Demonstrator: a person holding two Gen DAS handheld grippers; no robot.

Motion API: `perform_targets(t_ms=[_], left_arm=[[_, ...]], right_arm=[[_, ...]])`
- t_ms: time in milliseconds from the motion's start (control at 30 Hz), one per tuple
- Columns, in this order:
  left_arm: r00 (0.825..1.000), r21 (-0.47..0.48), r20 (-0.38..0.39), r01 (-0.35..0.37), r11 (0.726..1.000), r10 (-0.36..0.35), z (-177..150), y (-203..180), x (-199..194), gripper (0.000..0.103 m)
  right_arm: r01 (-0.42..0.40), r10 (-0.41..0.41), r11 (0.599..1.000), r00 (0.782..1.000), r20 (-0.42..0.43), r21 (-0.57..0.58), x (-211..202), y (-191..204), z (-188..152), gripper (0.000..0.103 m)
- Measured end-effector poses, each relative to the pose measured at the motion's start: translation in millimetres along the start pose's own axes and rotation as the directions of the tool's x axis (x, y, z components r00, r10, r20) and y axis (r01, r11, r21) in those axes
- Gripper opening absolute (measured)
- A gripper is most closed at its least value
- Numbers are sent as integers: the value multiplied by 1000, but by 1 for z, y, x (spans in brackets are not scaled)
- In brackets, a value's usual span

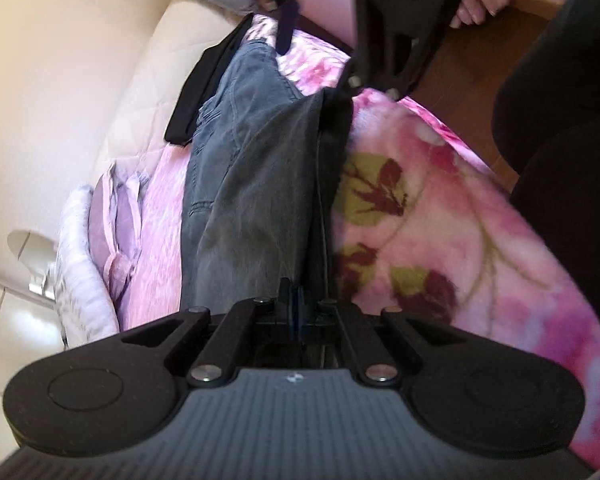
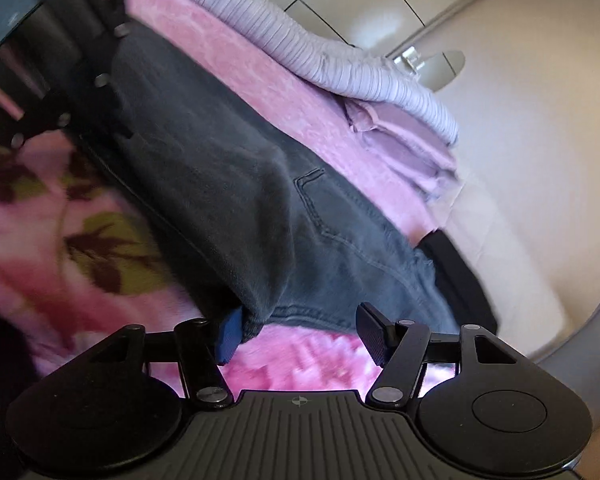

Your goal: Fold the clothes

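Jeans doubled lengthwise on the bed, cross folds still to come

We see the grey jeans point(image 1: 252, 168) lying on the pink floral blanket point(image 1: 440, 208); our left gripper point(image 1: 294, 300) has its jaws pinching a hem, our right gripper point(image 2: 300, 336) has its jaws spread at the other end

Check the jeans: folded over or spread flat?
Folded over lengthwise: the grey jeans lie as one narrow doubled strip on the floral blanket, one layer's edge lapping the back pocket.
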State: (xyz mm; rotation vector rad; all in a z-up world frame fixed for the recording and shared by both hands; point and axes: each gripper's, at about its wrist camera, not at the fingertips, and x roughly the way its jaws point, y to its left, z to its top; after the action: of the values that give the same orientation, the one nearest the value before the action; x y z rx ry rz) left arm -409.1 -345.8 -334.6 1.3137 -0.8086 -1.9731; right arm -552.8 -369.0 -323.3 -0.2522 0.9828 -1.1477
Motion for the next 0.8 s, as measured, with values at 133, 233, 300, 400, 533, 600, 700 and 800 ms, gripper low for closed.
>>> perform_targets(t_ms=[133,233,300,400,533,600,700,800], left_arm=[[1000,-60,-27,-14,998,12,-3,6,-7,5],[998,-130,-54,-35,991,28,-12,11,-18,5],[995,-192,-83,-64,979,48,-24,15,-32,5],[982,-280,-170,-130,951,85,-53,17,-60,6],[937,-360,-332,-235,903,111,-108,10,-104,6],[901,-388,-420,-288,875,110,-139,6,-124,7],[842,-379,-527,-351,857,112,-180,-1,-152,11],[792,-371,-601,-396,840,108,-214,-4,-167,15]], right_arm=[[-39,39,994,999,8,99,-23,-9,-5,64],[-71,65,988,997,46,138,-40,-13,-7,64],[-87,77,989,993,91,118,-50,-11,-6,64],[-135,120,986,983,141,102,-57,-8,-2,64],[-198,182,978,965,187,66,-56,3,7,64],[-226,213,973,953,217,38,-55,12,13,64],[-251,246,968,935,255,-12,-51,23,31,64],[-291,294,955,913,283,-51,-43,32,52,64]])
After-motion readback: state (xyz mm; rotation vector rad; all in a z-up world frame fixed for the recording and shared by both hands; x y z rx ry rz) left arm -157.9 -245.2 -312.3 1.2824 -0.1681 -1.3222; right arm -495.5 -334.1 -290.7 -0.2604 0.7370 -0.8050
